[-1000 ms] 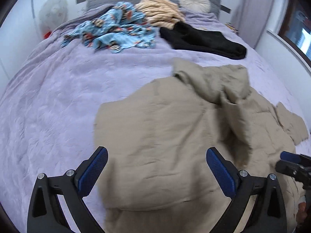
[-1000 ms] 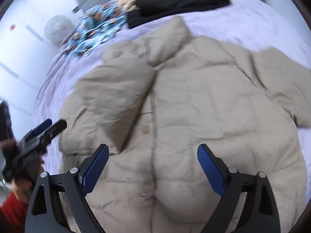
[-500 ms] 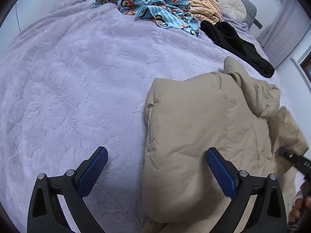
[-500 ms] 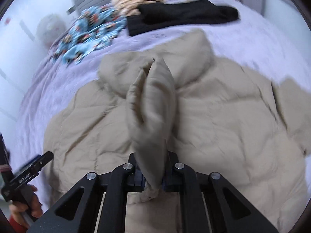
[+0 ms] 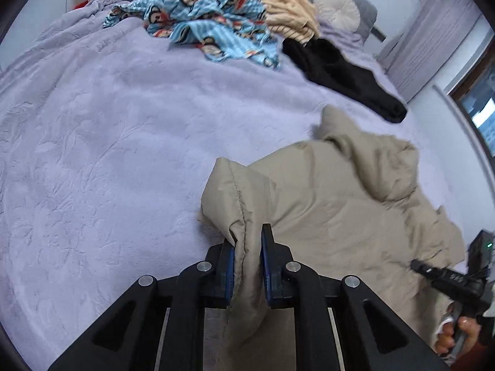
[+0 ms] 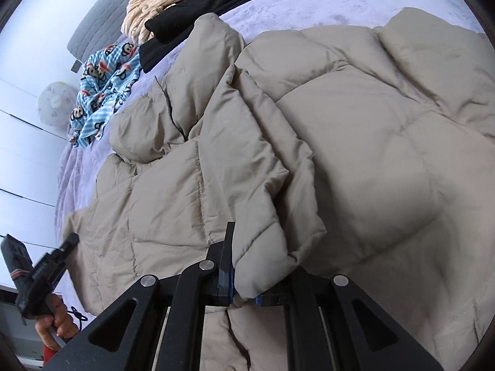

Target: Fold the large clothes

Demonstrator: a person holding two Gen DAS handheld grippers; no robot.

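Observation:
A beige puffer jacket [image 5: 340, 204] lies spread on a lilac bed cover [image 5: 108, 142]. My left gripper [image 5: 247, 244] is shut on a fold at the jacket's left edge and lifts it a little. In the right wrist view the jacket [image 6: 371, 154] fills most of the frame. My right gripper [image 6: 244, 266] is shut on the end of a sleeve that lies folded across the jacket's front. The right gripper's far finger is hidden by the fabric. Each gripper shows at the edge of the other's view.
A blue monkey-print garment [image 5: 210, 24], a peach striped garment [image 5: 287, 15] and a black garment [image 5: 340, 74] lie at the head of the bed by a round cushion [image 5: 337, 9] and a grey headboard [image 6: 102, 21]. A white wall and window are at right.
My left gripper has closed on the jacket's left edge; it was open before. My right gripper, shut on the sleeve since half a second ago, has carried it across the jacket's front.

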